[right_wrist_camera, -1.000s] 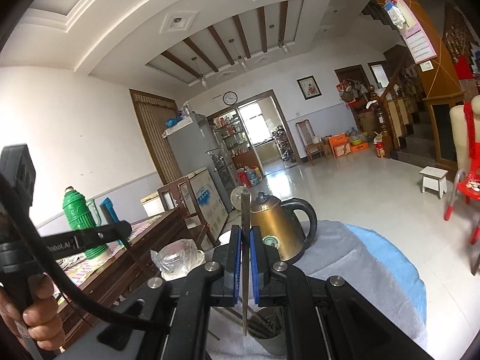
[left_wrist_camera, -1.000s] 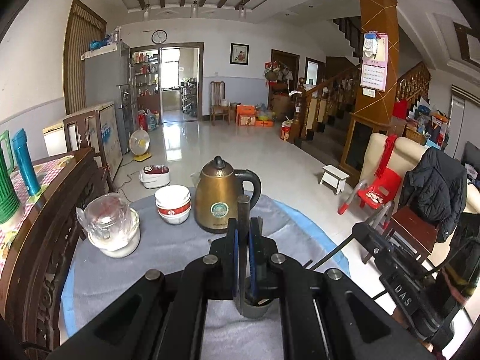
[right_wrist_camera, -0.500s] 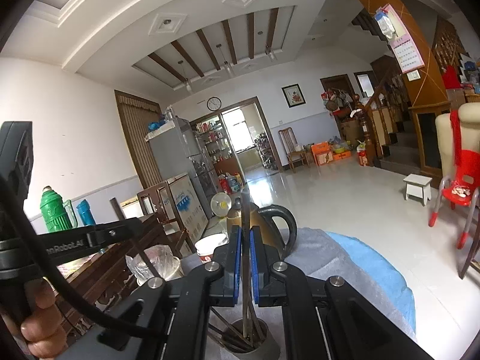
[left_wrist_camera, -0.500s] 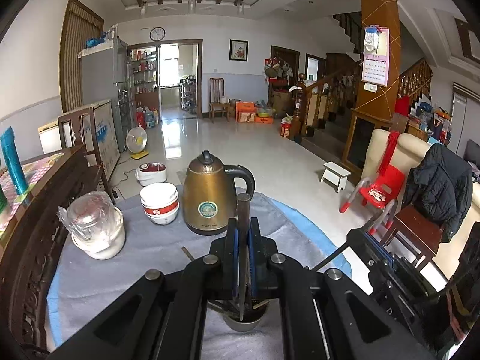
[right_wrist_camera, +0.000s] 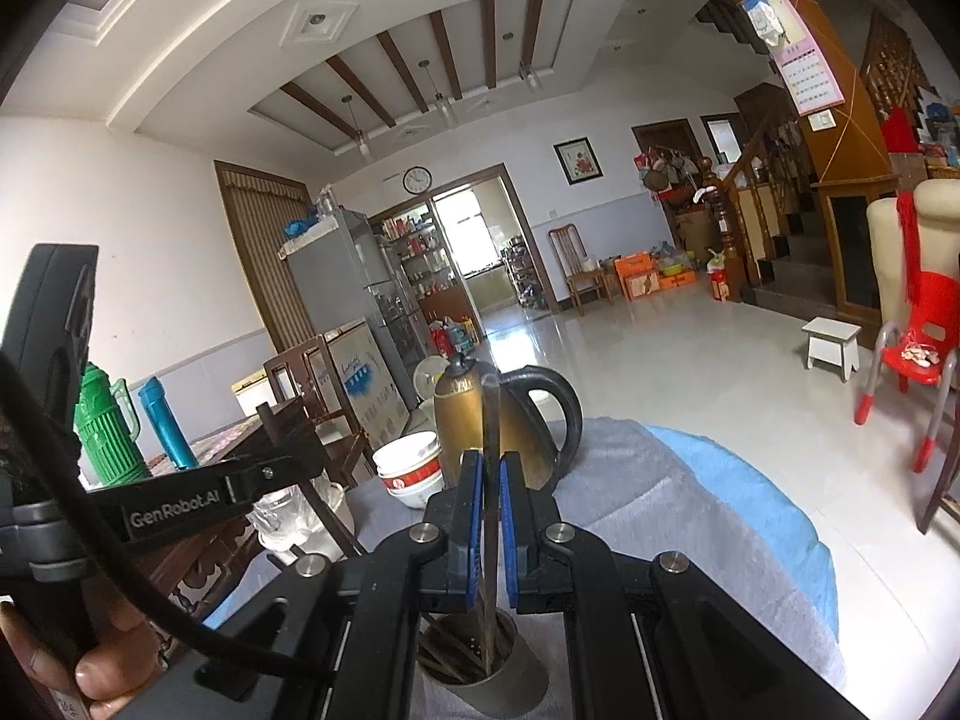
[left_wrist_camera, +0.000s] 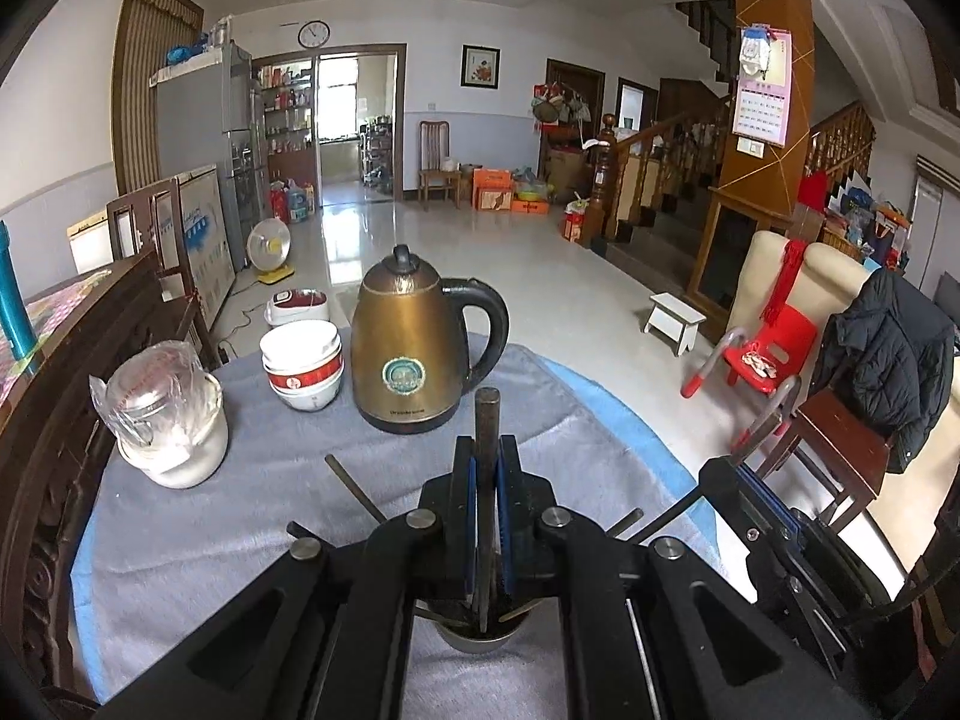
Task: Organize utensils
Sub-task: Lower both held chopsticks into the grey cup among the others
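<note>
both jaws pinch thin sticks: left gripper and right gripper at lower centre, over a metal cup.

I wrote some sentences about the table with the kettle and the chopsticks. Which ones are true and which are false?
1. The left gripper is shut on a chopstick. True.
2. The metal cup is empty. False: several other chopsticks already stand in it.
3. The right gripper also holds a chopstick, its lower end inside the cup. True.
4. The kettle is bright red. False: it is bronze-brown with a black handle.
5. The stacked bowls stand right of the kettle in the left wrist view. False: they stand to its left.
</note>
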The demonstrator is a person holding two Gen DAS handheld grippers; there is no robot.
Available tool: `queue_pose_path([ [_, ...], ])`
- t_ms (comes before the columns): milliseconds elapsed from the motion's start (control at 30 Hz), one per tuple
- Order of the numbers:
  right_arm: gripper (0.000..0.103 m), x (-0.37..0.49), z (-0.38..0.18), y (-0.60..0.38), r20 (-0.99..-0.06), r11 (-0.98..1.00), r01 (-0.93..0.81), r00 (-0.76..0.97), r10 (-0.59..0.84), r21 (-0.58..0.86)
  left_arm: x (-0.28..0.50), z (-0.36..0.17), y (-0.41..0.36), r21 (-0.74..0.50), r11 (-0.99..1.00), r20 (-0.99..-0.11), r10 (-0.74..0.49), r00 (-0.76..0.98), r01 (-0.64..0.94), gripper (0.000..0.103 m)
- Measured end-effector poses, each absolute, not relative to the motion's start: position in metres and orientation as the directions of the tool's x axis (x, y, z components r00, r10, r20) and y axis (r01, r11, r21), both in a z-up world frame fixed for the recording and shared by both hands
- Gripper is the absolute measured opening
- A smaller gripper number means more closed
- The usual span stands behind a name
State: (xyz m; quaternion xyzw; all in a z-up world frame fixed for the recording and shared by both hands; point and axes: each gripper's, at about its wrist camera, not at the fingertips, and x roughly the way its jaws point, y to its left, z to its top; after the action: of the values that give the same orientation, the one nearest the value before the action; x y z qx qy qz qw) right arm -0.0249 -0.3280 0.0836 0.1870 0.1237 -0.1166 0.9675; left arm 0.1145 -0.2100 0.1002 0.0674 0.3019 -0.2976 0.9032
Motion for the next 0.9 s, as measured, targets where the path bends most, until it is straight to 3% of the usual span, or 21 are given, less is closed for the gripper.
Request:
queue_pose_path([
  [900, 0.007, -0.017, 0.066, -0.314, -0.351, 0.908, 0.266, 0.925, -0.145, 0.325, 0.111, 0.076, -0.192, -0.020, 0.852, -0.611, -0.425, 0.668, 0.524, 0.007],
])
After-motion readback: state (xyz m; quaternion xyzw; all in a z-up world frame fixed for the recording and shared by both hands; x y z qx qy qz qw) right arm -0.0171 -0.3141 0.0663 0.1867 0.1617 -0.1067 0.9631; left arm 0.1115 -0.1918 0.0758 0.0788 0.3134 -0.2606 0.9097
